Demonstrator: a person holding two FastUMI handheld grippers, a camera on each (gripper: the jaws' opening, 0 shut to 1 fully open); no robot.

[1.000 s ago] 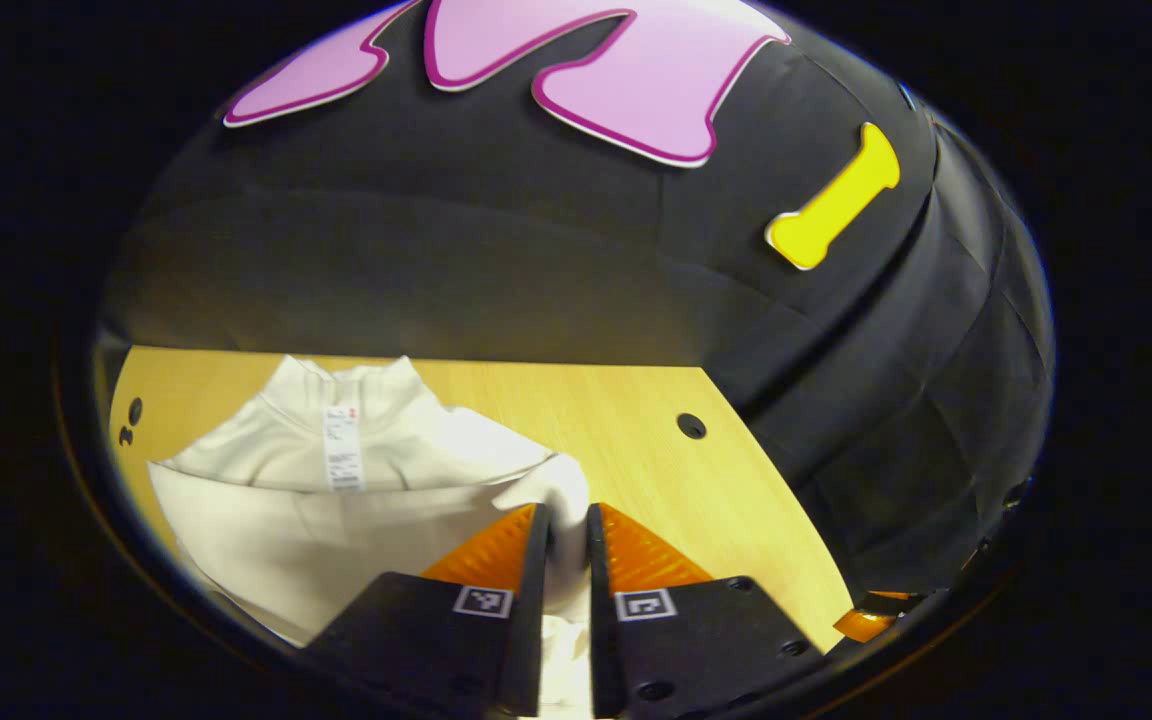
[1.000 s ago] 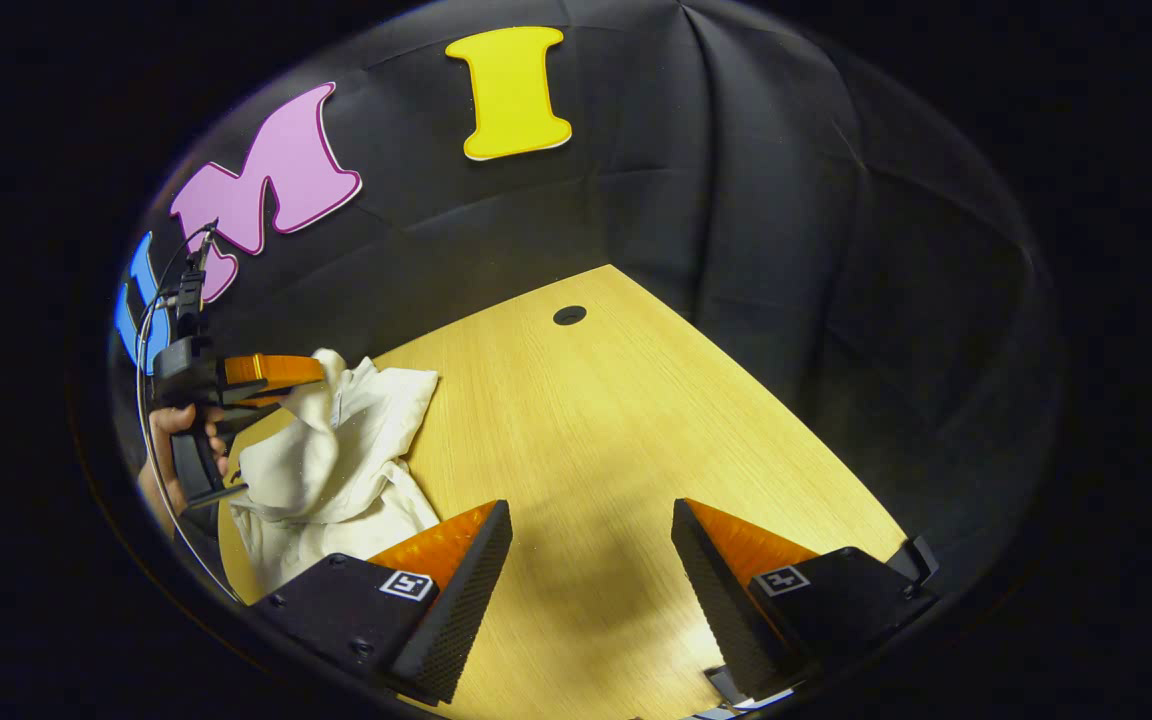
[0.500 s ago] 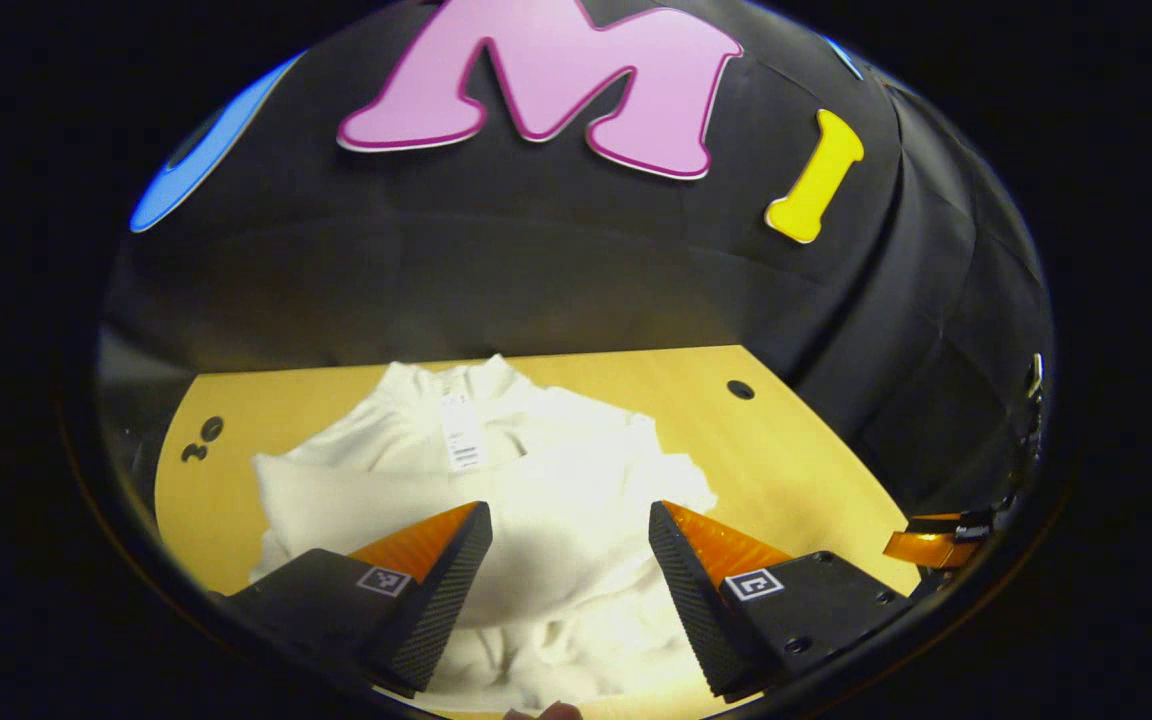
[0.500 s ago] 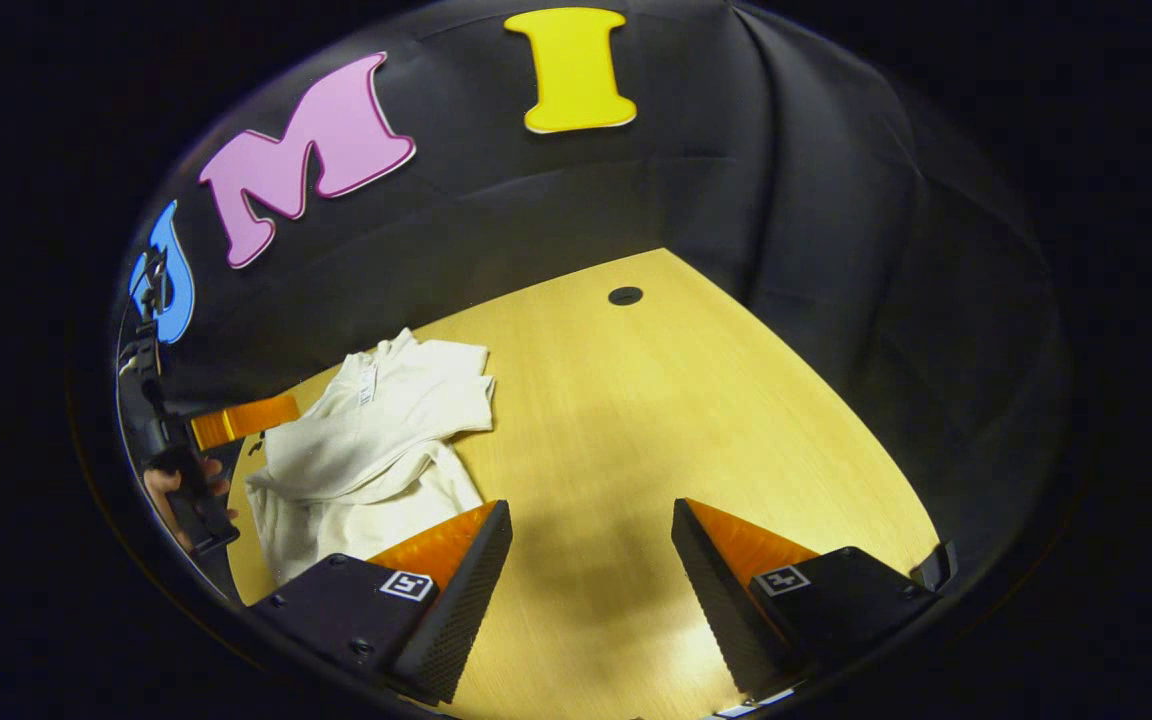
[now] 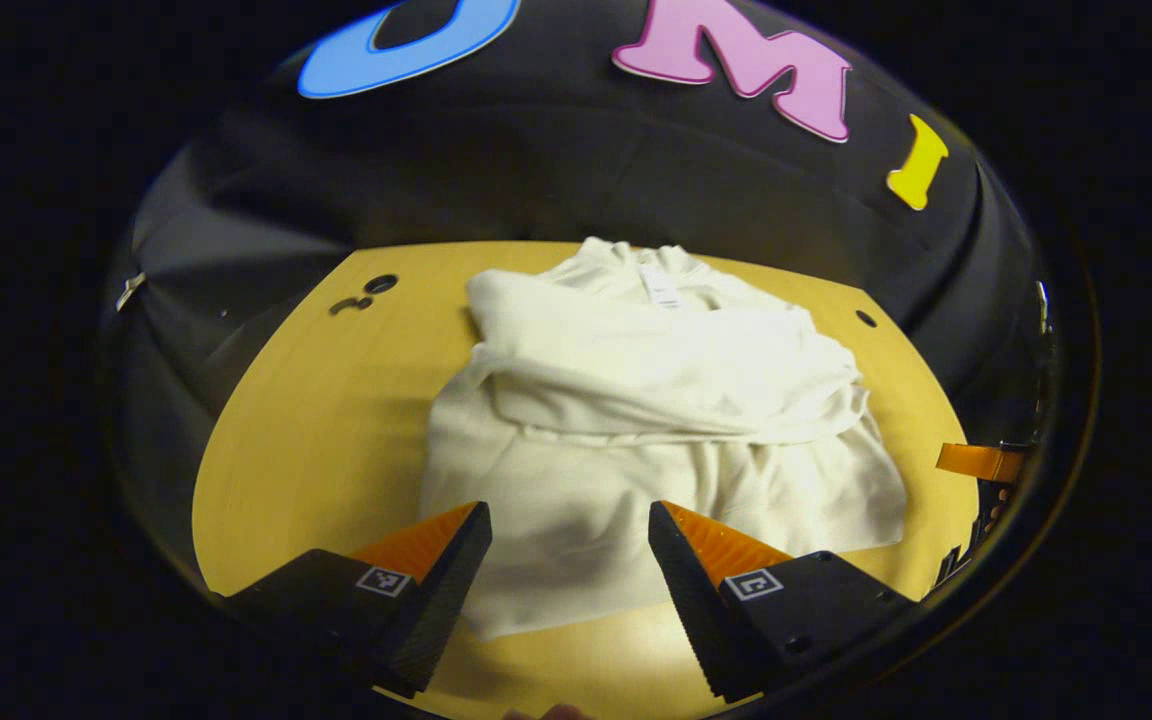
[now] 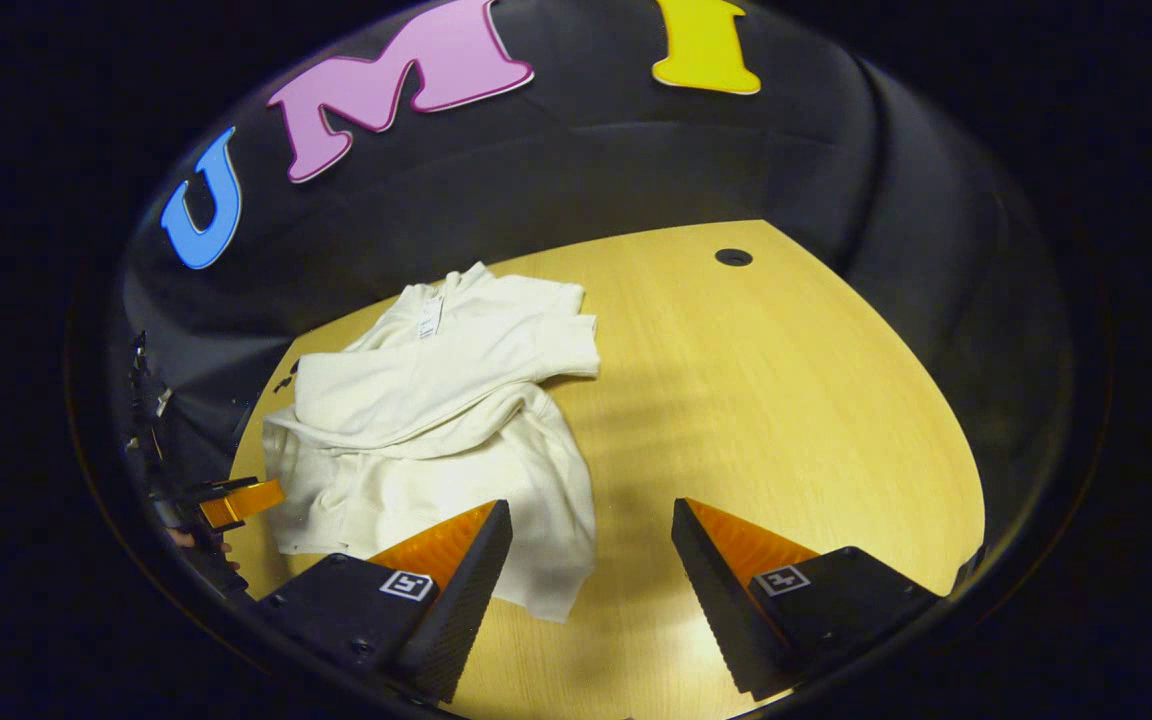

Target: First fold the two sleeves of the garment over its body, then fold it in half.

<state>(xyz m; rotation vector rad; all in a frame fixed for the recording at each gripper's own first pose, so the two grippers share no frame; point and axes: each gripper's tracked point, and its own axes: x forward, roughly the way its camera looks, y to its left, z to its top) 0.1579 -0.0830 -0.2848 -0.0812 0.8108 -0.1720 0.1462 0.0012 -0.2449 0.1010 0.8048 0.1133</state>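
The garment (image 5: 636, 430) lies on the desk (image 5: 316, 420), collar at 12 o'clock and hem at 6 o'clock in the left gripper view, so its long axis runs 12 to 6. 2 sleeves lie folded across the body, along the 9 to 3 line.

The left tool (image 5: 568, 560) is released, jaws spread above the hem, grasping nothing. The right tool (image 6: 591, 560) is likewise released, over the hem corner and bare desk at the garment's 3 o'clock side.

Risks for the half fold:
1. The upper sleeve is bunched, not flat; lifting the hem may drag it off the body.
2. Gripping 1 layer only leaves the lower layer behind.
3. Uneven lift by the 2 tools skews the fold line.
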